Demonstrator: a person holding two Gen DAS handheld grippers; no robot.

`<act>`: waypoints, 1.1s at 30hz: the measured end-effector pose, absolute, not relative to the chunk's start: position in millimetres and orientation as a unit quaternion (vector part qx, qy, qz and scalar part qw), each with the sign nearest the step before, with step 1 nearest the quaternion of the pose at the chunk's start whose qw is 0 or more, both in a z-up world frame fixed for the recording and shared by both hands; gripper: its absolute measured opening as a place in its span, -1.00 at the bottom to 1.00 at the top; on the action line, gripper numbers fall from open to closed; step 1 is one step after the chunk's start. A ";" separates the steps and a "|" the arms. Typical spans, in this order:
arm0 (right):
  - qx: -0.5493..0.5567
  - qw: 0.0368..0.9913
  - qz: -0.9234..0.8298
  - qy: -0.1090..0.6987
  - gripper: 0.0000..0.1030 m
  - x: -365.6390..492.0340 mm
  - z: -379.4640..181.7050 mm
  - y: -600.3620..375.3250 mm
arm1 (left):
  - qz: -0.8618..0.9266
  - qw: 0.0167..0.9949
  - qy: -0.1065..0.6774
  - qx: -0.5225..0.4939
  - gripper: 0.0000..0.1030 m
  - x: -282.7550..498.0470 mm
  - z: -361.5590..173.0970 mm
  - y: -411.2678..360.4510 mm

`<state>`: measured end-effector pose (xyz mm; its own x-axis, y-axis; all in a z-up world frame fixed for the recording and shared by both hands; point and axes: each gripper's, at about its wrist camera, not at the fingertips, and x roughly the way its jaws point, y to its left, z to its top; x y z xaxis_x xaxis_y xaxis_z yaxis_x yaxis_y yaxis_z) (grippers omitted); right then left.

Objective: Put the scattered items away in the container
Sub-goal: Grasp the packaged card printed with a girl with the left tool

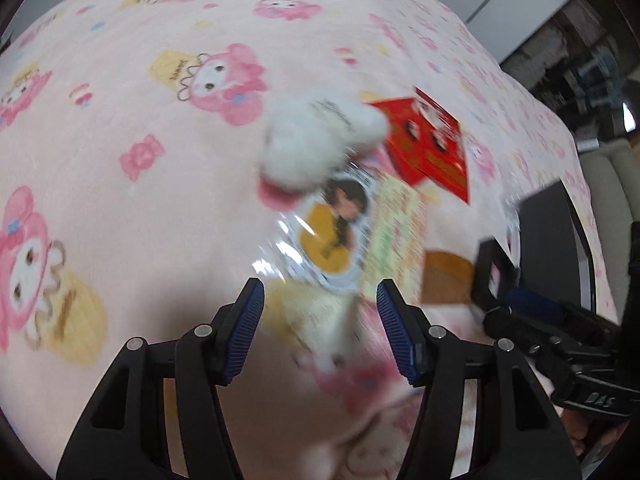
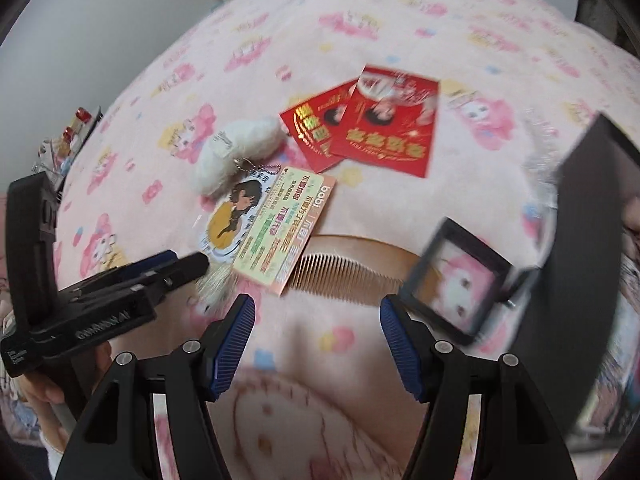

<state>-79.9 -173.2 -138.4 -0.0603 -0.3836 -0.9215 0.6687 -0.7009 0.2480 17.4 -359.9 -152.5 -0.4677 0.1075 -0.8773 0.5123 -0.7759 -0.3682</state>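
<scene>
Scattered items lie on a pink cartoon-print blanket (image 2: 160, 60): a white plush keychain (image 2: 236, 148), a round character badge (image 2: 234, 216), a pale printed card (image 2: 284, 232), two red envelopes (image 2: 380, 128), a wooden comb (image 2: 352, 268) and a small black-framed square (image 2: 456, 280). The dark container (image 2: 592, 240) stands at the right. My right gripper (image 2: 316, 340) is open and empty, just short of the comb. My left gripper (image 1: 320, 320) is open and empty, near the badge (image 1: 336, 232) and the plush (image 1: 316, 140). The left gripper also shows in the right wrist view (image 2: 192, 266).
The dark container (image 1: 548, 248) and the right gripper (image 1: 536, 308) show at the right of the left wrist view. Small bottles (image 2: 68, 140) sit at the blanket's far left edge. Furniture (image 1: 520, 8) stands beyond the blanket.
</scene>
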 end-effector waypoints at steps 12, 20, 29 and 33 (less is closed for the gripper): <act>0.610 0.373 -0.690 0.115 0.21 -111.9 -184.5 -216.7 | -0.790 0.108 0.328 0.506 -0.05 -16.9 -181.5 -378.6; 0.607 0.411 -0.673 0.098 0.06 -88.8 -162.0 -205.2 | -0.785 0.062 0.331 0.520 -0.10 3.7 -170.6 -355.1; 0.622 0.392 -0.672 0.080 -0.06 -120.4 -185.3 -216.2 | -0.790 0.098 0.348 0.496 -0.38 -29.1 -179.3 -381.4; 0.629 0.413 -0.655 0.069 -0.11 -106.9 -177.8 -209.0 | -0.789 0.072 0.346 0.502 -0.37 -17.2 -174.8 -365.5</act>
<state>-106.9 -209.0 -177.8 0.1324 -0.4540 -0.8811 0.6277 -0.6495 0.4290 -17.2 -365.5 -174.8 -0.4852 0.2333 -0.8427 0.4607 -0.7509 -0.4732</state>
